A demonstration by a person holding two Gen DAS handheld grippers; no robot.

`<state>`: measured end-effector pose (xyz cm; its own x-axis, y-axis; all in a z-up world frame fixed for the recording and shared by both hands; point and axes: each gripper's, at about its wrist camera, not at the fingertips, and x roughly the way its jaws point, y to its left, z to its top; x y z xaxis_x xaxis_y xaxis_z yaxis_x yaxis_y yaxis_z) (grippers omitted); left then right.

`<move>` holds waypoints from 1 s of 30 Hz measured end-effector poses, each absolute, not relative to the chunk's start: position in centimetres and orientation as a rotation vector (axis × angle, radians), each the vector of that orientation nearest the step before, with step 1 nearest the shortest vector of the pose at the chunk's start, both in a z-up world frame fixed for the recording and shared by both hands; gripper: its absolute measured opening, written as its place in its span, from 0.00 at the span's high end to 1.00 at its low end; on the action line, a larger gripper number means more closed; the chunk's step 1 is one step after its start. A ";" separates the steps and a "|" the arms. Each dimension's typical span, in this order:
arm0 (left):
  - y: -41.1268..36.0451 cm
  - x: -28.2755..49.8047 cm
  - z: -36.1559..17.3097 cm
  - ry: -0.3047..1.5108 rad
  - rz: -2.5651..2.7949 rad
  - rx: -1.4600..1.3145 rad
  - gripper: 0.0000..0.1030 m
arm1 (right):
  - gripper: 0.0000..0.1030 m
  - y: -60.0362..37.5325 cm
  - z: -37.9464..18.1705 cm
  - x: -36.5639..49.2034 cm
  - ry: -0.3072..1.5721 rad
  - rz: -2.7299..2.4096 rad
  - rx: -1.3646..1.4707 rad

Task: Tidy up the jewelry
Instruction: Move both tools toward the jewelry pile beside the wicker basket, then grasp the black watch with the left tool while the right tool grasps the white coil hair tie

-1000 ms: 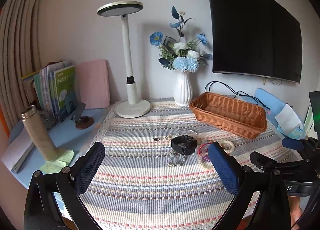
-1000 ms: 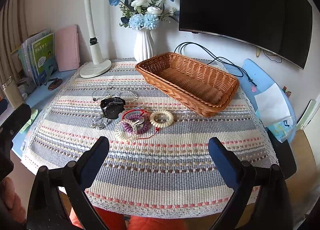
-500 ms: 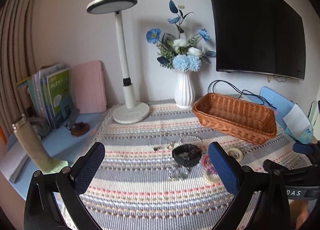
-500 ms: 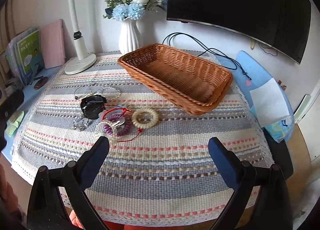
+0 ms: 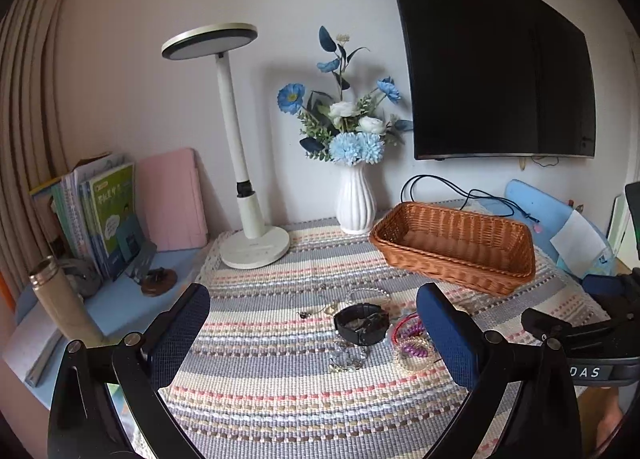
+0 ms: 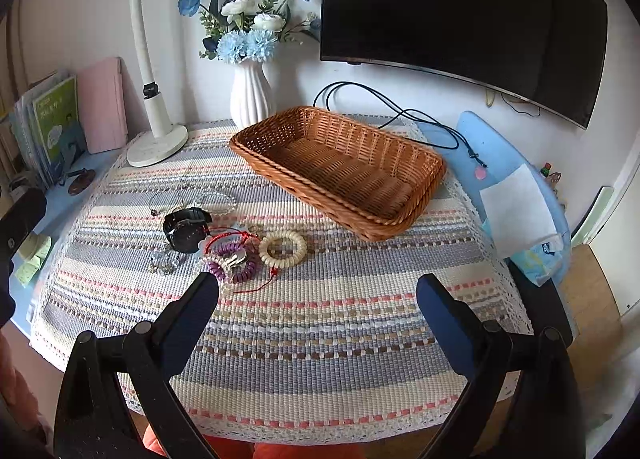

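1. The left gripper [image 5: 312, 333] hovers above a striped woven cloth [image 5: 280, 399] on the worktop, its two blue pads spread wide and holding nothing
2. The right gripper [image 6: 318, 309] hangs over the near edge of the same cloth, fingers likewise wide apart and empty
3. The jewelry lies in a loose cluster at mid-cloth: a black watch [image 6: 186, 233], a purple coil bracelet [image 6: 234, 265] with a red cord [image 6: 228, 235] across it, a cream bead bracelet [image 6: 283, 249] just beside them, and thin chains [image 6: 192, 197] behind the watch
4. A wicker basket [image 6: 340, 167] sits empty behind the cluster, well apart from it
5. A white lamp [image 5: 248, 199] and a vase of blue flowers [image 5: 355, 203] stand at the far edge, by the wall
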<state>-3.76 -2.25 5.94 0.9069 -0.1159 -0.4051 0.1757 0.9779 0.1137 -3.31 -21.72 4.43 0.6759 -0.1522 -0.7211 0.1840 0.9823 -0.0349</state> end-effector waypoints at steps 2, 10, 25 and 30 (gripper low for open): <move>-2.3 -3.3 5.7 0.409 -0.165 0.159 0.00 | 0.03 -22.0 4.2 -2.6 0.821 -0.190 0.038; -2.0 0.3 4.4 0.467 -0.228 0.150 0.00 | 0.04 -23.4 2.6 0.5 0.867 -0.184 0.044; -0.6 6.2 2.2 0.624 -0.490 0.174 0.01 | 0.12 -24.4 2.6 4.4 0.838 -0.097 0.032; -1.6 7.9 1.3 0.663 -0.554 0.216 0.03 | 0.24 -24.4 1.9 5.3 0.872 -0.065 0.029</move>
<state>7.86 -1.60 1.28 0.6506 -0.4171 -0.6346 0.5509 0.8344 0.0164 5.28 -24.43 1.88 0.6412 -0.0451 -0.7660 0.0692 0.9976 -0.0008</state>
